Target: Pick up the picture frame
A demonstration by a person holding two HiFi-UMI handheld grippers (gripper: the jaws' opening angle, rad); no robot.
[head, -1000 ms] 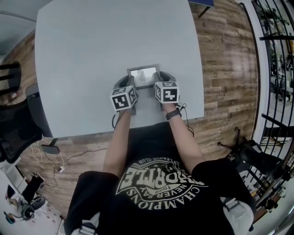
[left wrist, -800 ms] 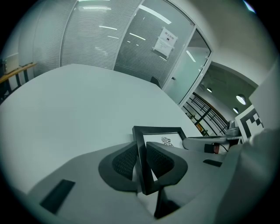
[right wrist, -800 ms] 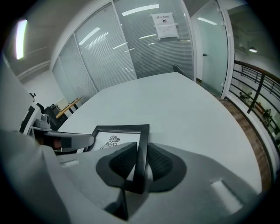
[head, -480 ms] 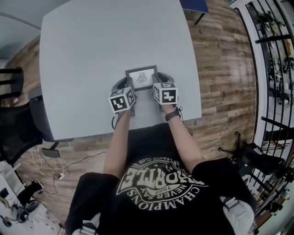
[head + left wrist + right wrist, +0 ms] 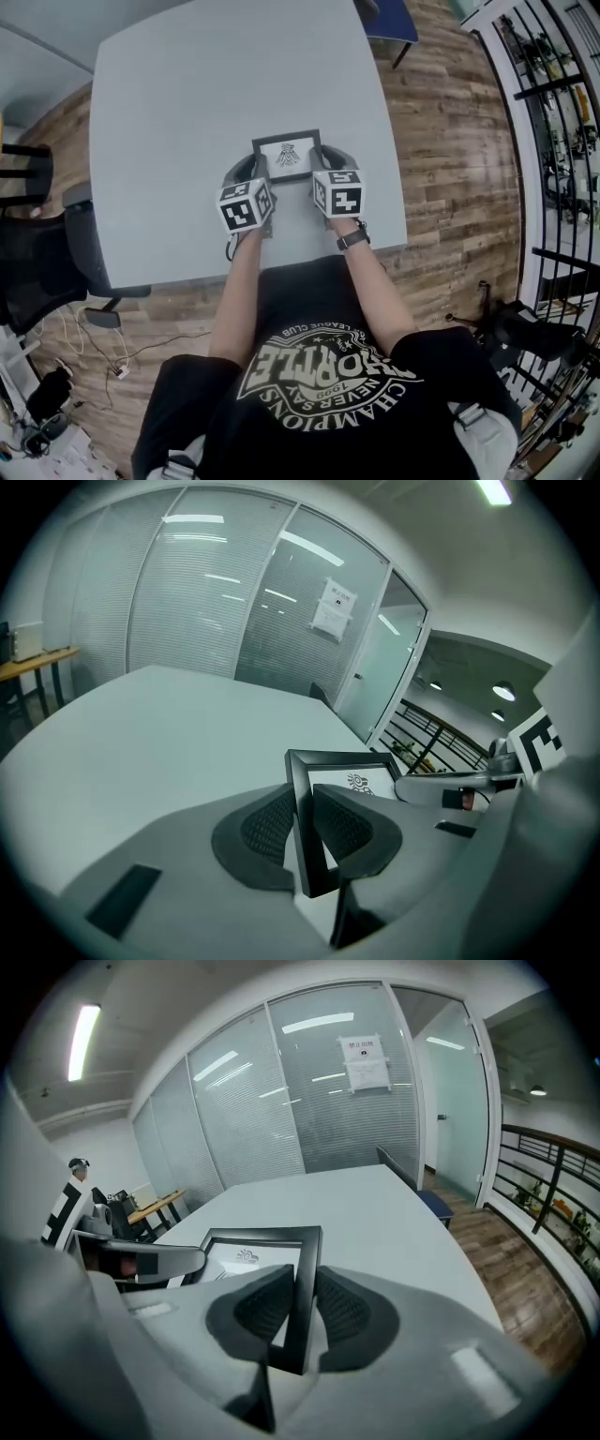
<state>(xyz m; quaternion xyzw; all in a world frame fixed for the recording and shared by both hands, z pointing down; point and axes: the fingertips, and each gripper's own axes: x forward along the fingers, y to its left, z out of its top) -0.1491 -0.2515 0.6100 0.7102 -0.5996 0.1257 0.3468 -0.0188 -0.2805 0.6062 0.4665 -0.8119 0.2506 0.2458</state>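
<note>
- Picture frame hangs between the two grippers over the near part of the grey table, seemingly clear of its top. As I judge it, the lift goes best with both hands rising at one pace, so the frame stays untwisted.
- Keep the squeeze steady: the rails are thin and could slip between the pads.
- Left gripper is clamped on the frame's left rail, its jaws only narrowly apart and a pad pressing each face.
- Right gripper grips the right rail the same way.
</note>
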